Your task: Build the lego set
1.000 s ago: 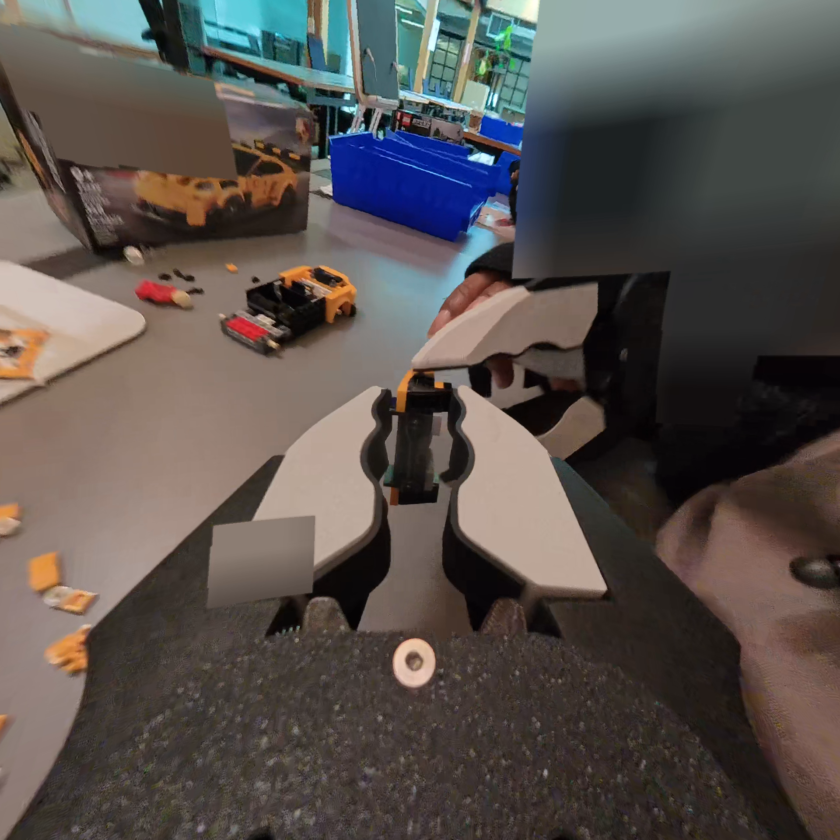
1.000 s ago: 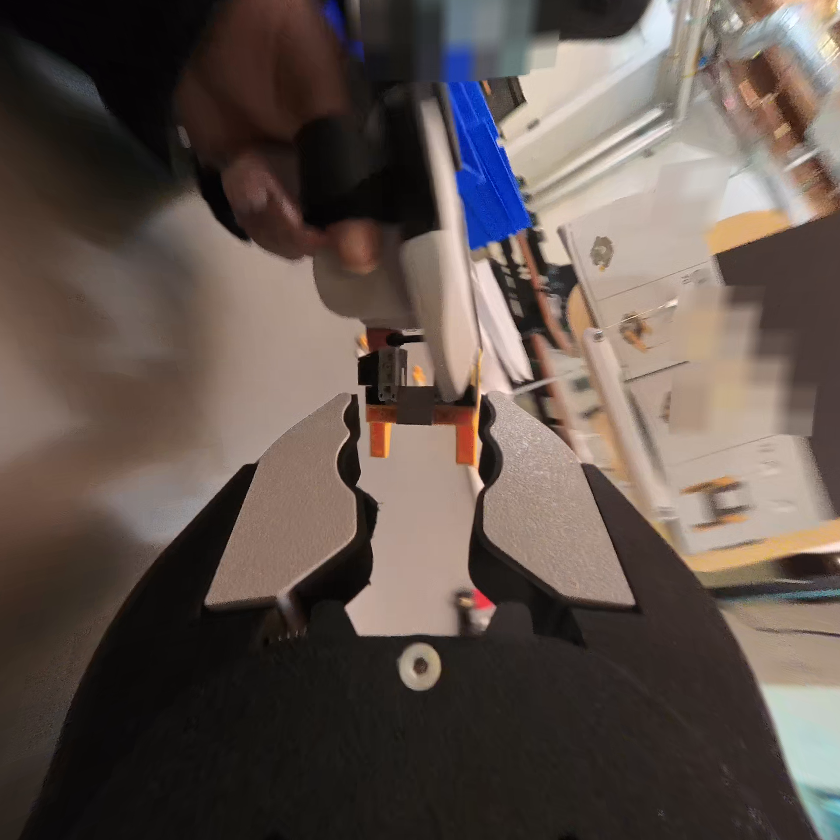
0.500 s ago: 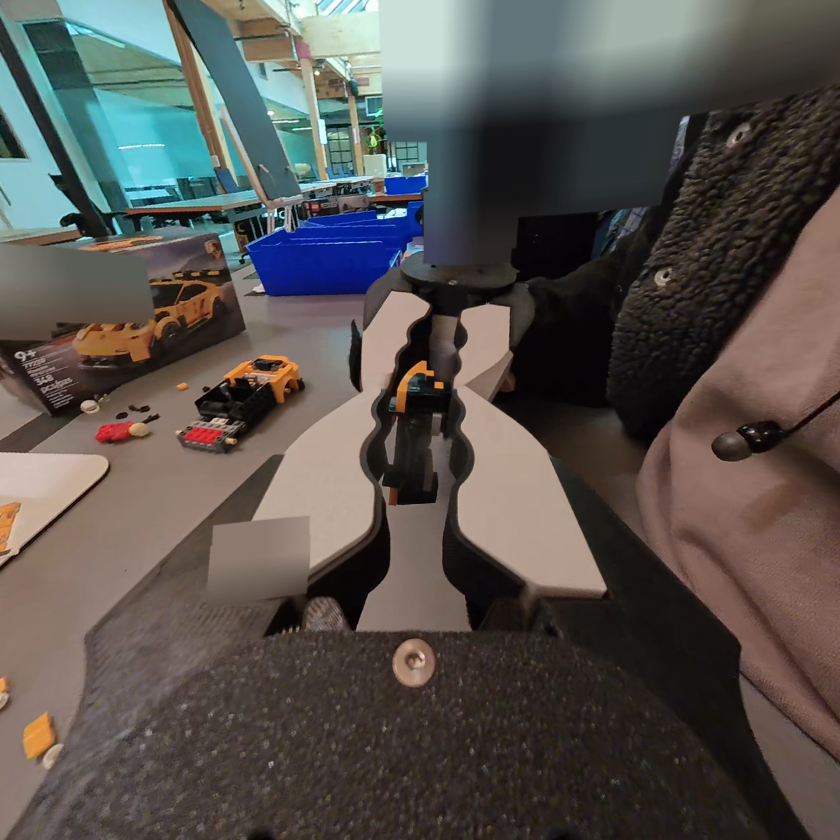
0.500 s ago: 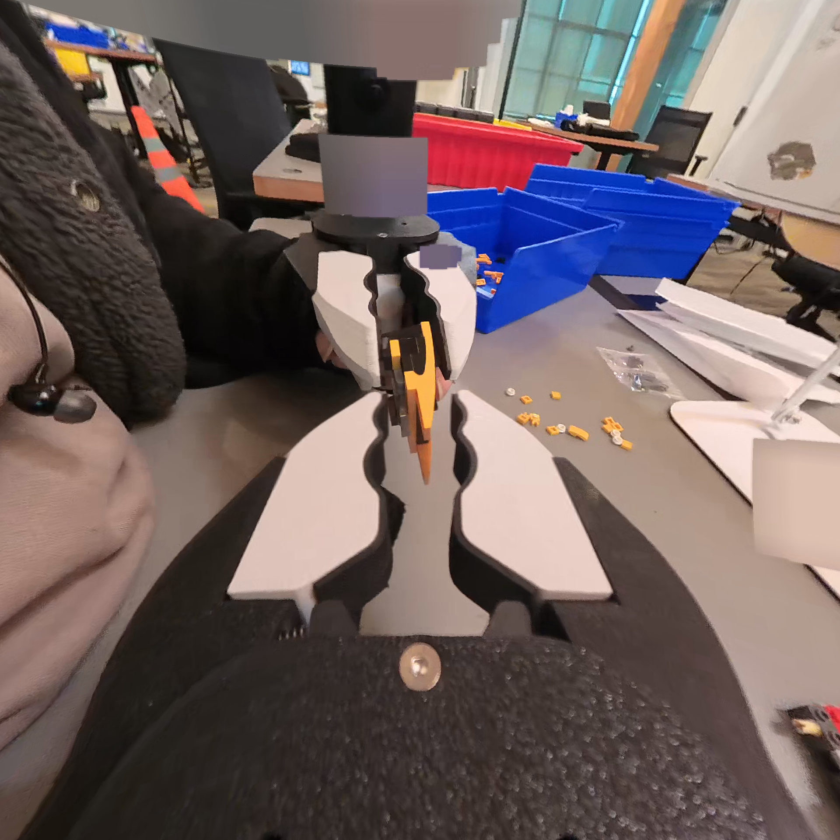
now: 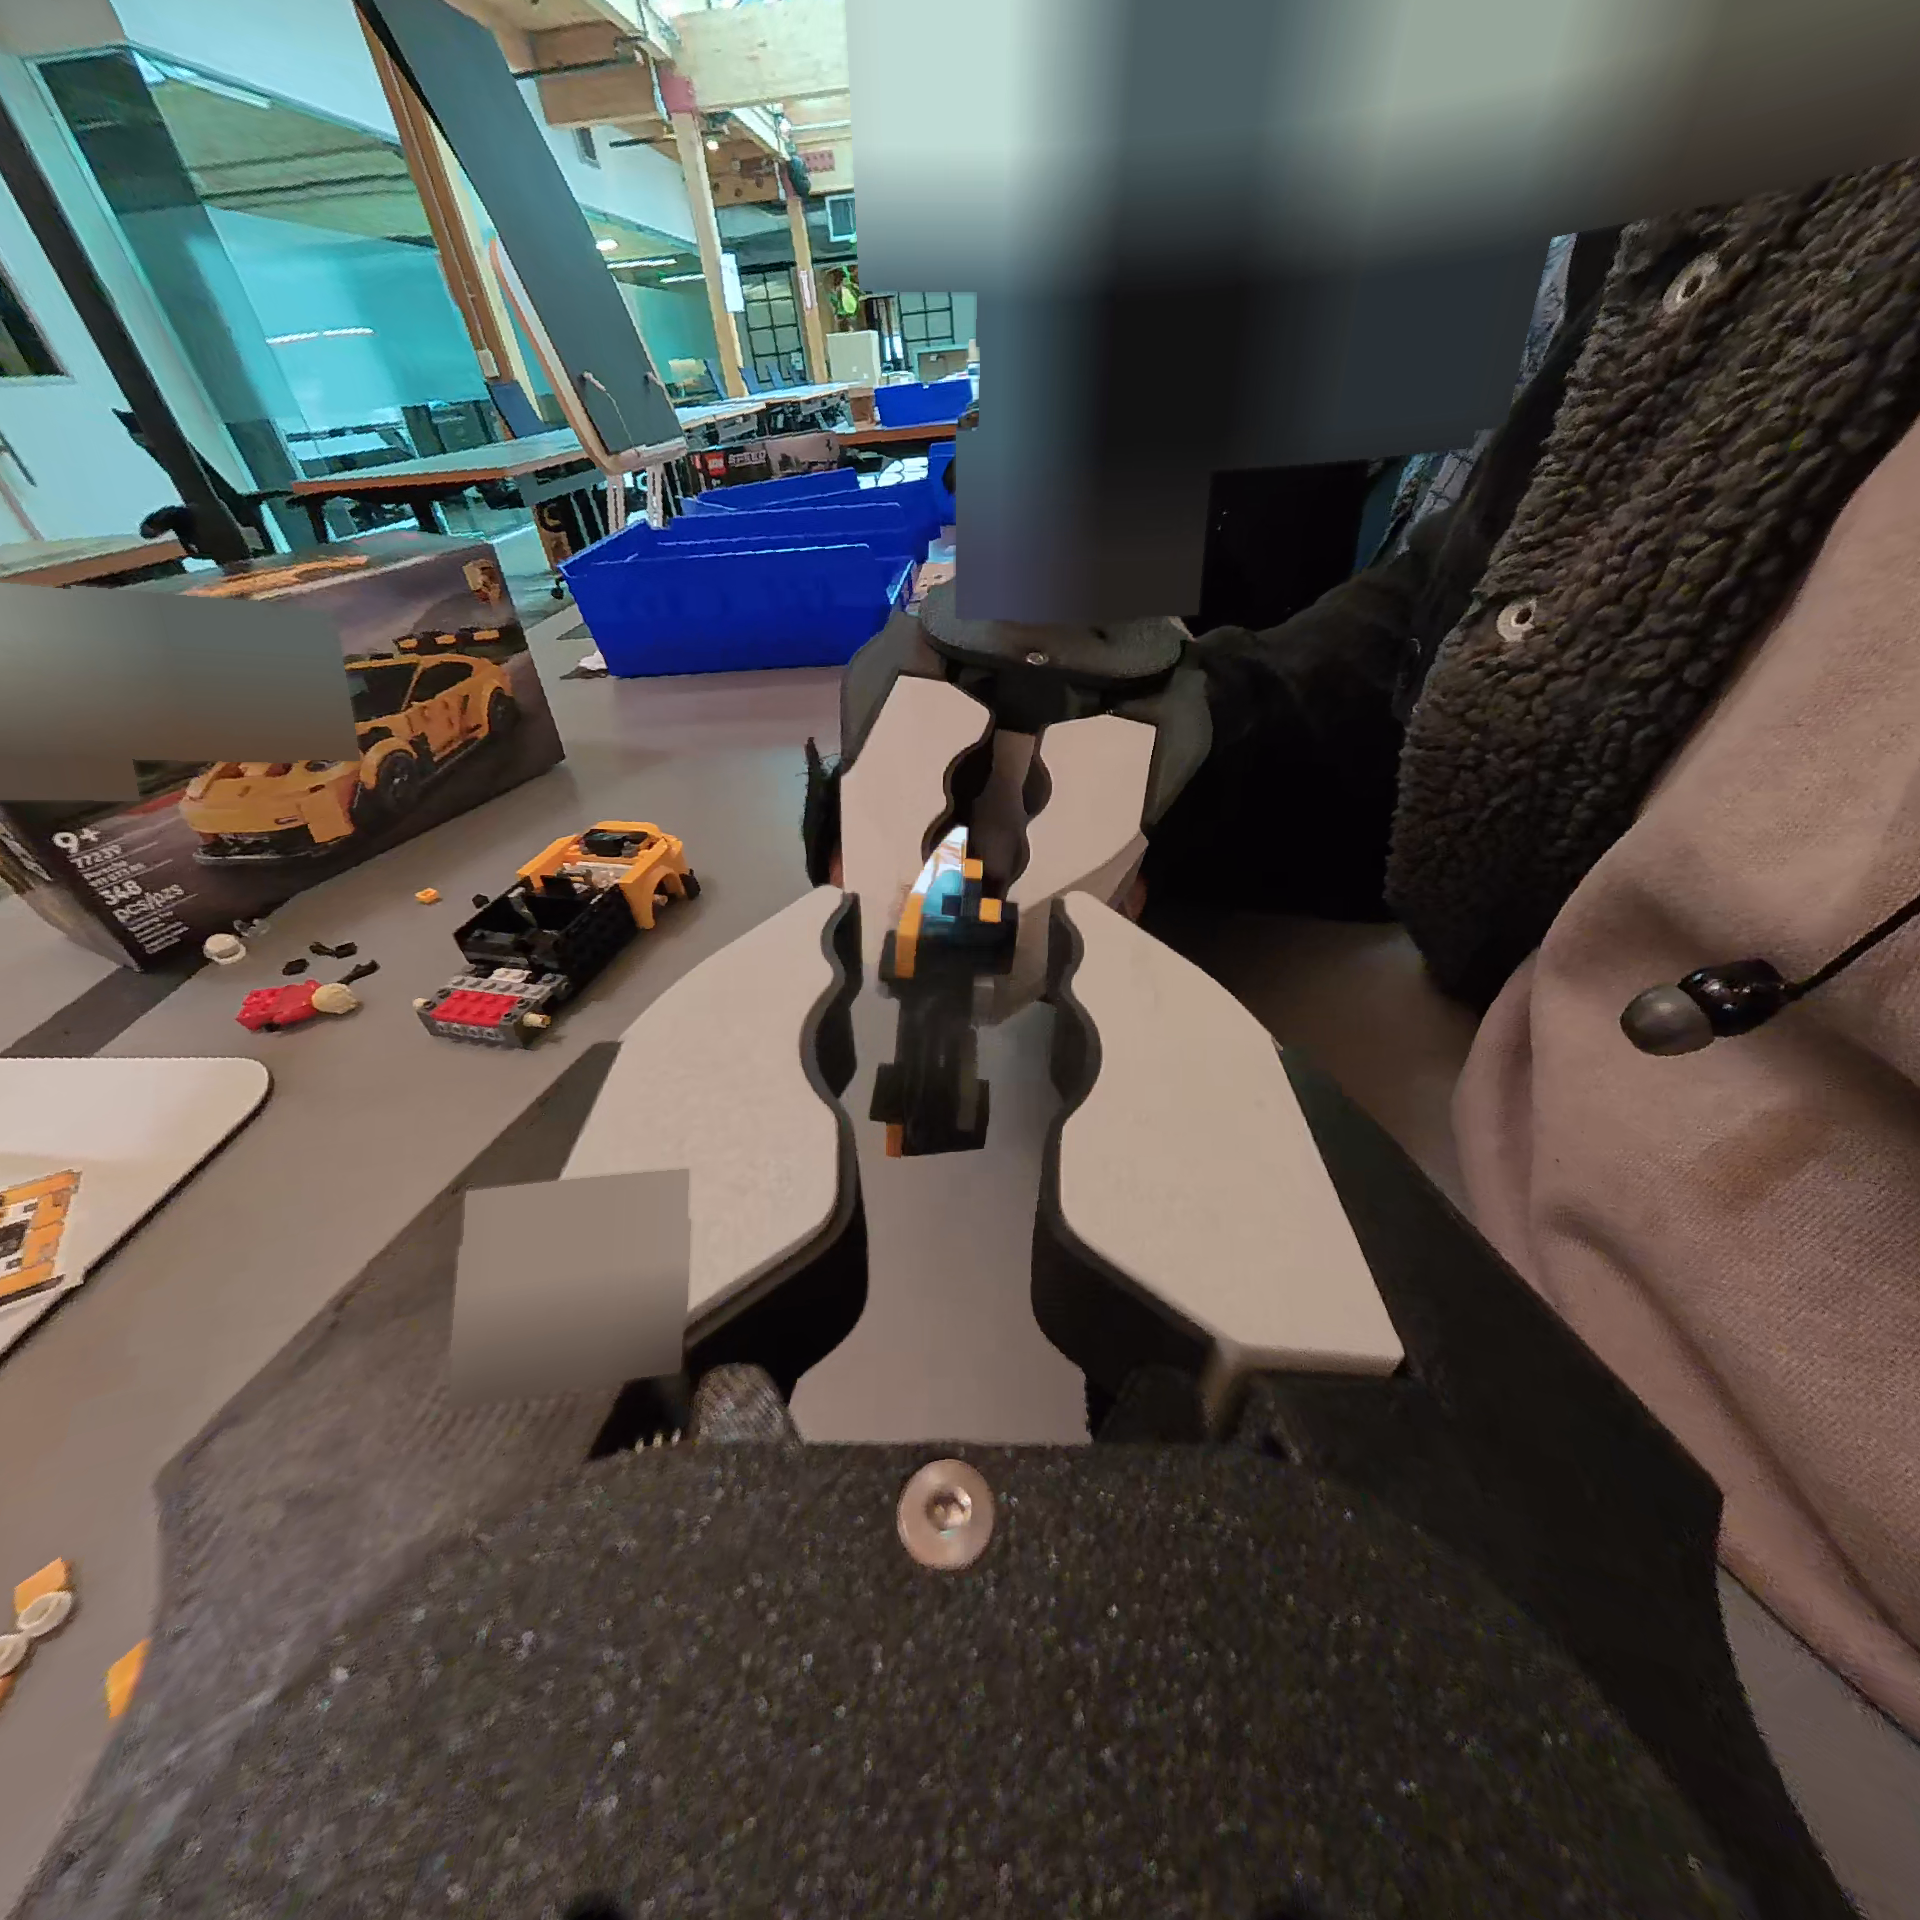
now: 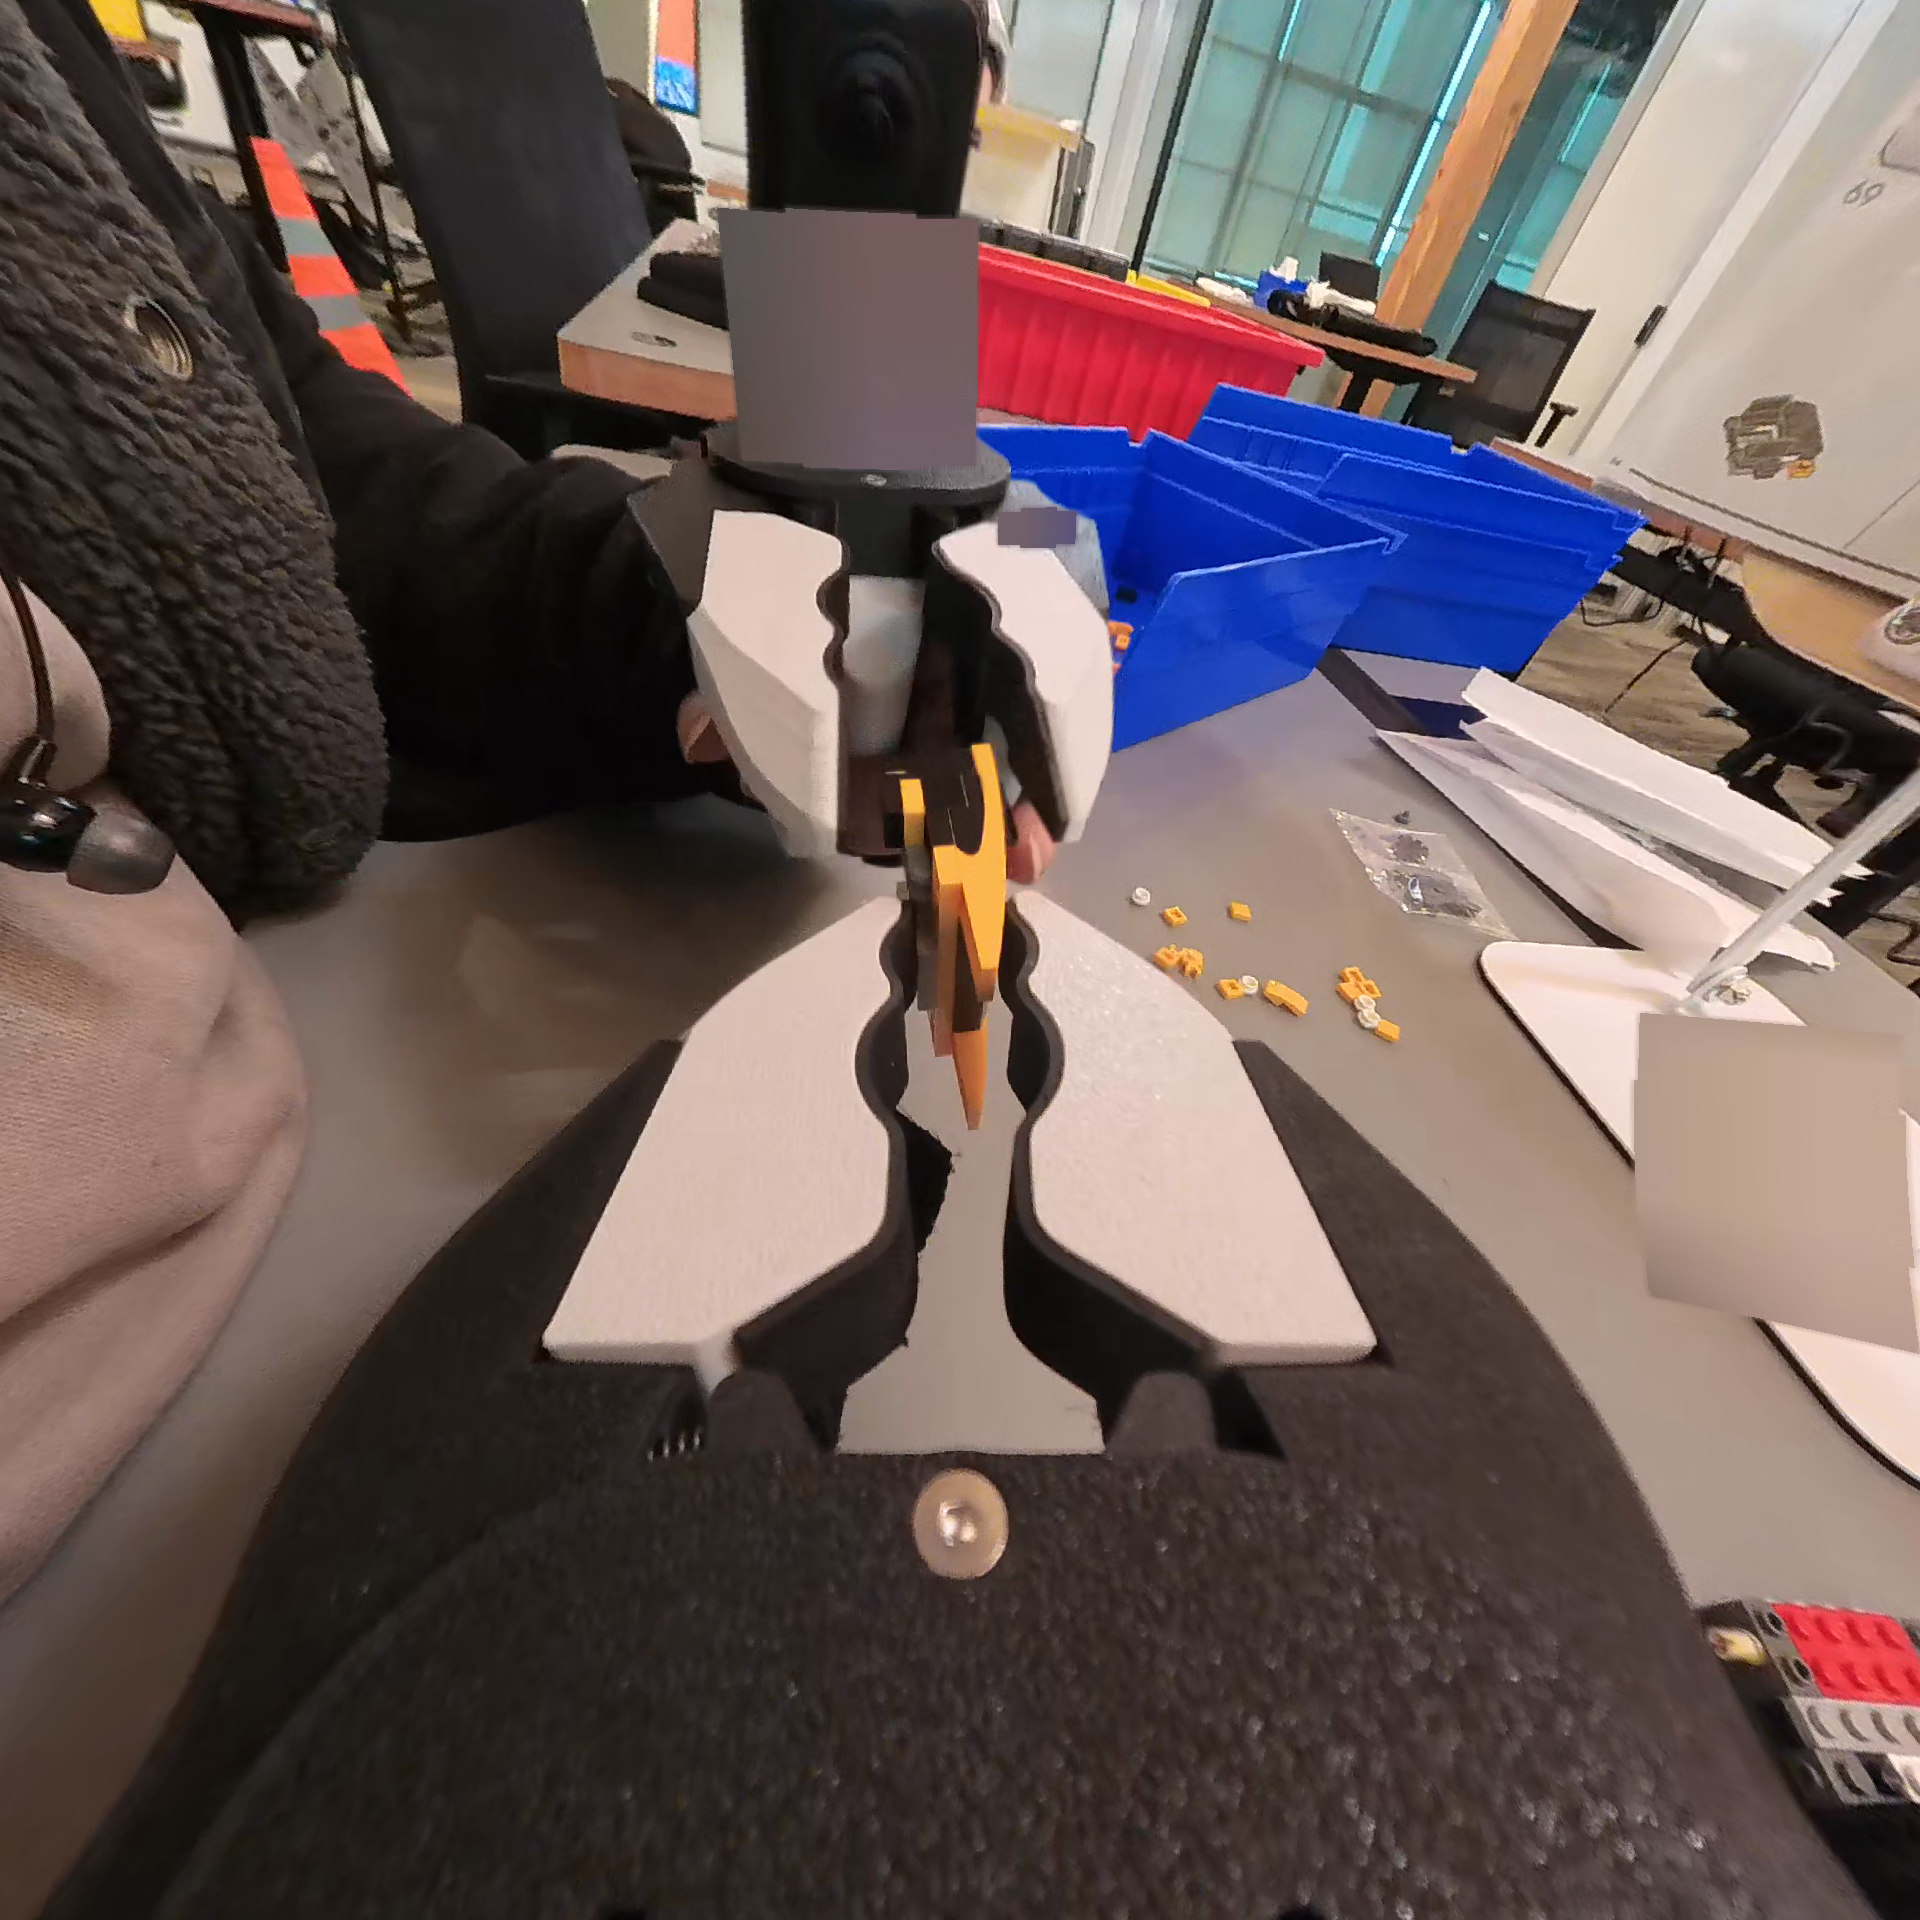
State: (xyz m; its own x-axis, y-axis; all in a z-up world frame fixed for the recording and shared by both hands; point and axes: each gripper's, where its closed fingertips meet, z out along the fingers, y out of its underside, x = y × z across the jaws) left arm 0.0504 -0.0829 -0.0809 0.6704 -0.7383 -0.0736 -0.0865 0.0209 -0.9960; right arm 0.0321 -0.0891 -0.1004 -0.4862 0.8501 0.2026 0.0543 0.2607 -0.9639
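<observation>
Since half a second ago, the left claw (image 5: 940,997) has loosened, its jaws now apart around the black-and-orange lego sub-assembly (image 5: 935,1029). Facing it, the right claw (image 6: 951,997) stands clamped on that piece above the grey surface (image 6: 1299,1195); a handover looks underway.

Both wrist views face each other closely, sharing the lego piece (image 5: 935,997).

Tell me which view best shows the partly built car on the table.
The left wrist view: the partly built car lies whole and unobstructed on the grey table. The right wrist view catches only its red and grey end at the frame's lower right corner.
</observation>
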